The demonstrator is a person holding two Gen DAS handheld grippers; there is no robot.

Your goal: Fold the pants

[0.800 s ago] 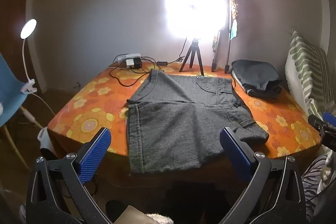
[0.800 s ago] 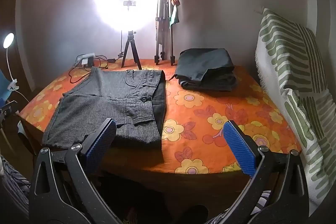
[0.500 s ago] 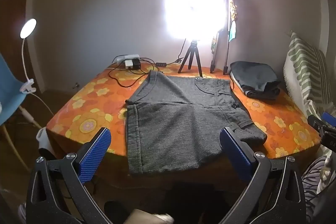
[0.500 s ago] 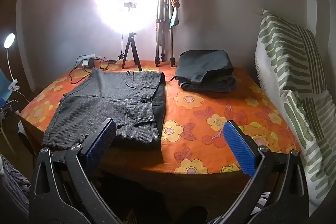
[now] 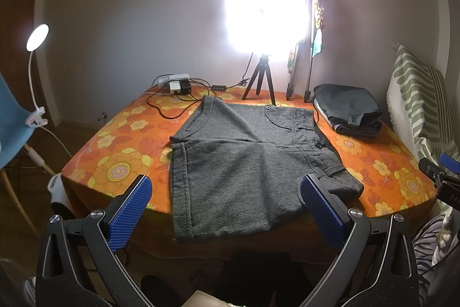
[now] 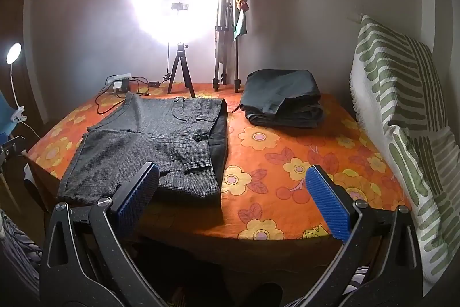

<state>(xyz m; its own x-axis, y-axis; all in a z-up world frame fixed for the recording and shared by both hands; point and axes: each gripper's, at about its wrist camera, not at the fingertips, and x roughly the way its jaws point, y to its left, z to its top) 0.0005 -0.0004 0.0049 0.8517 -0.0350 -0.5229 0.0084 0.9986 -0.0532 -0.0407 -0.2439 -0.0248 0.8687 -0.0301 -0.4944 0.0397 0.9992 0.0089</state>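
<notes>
Grey pants [image 5: 247,163] lie flat on the orange flowered table [image 5: 115,146], folded over, with the hem hanging a little over the near edge. They also show in the right wrist view [image 6: 152,140], on the table's left half. My left gripper [image 5: 227,209] is open and empty, held off the near edge in front of the hem. My right gripper [image 6: 231,200] is open and empty, off the near edge, to the right of the pants. Its tip shows at the right edge of the left wrist view [image 5: 440,171].
A stack of folded dark clothes [image 6: 283,102] lies at the back right. A ring light on a small tripod [image 6: 179,74], a taller tripod [image 6: 227,48], and a power strip with cables [image 5: 175,85] stand at the back. A green striped cushion [image 6: 402,111] is on the right, a clip lamp [image 5: 36,39] on the left.
Both grippers have drifted slightly, the table appearing a little lower and nearer in the views. The pants have not moved and both grippers stay open.
</notes>
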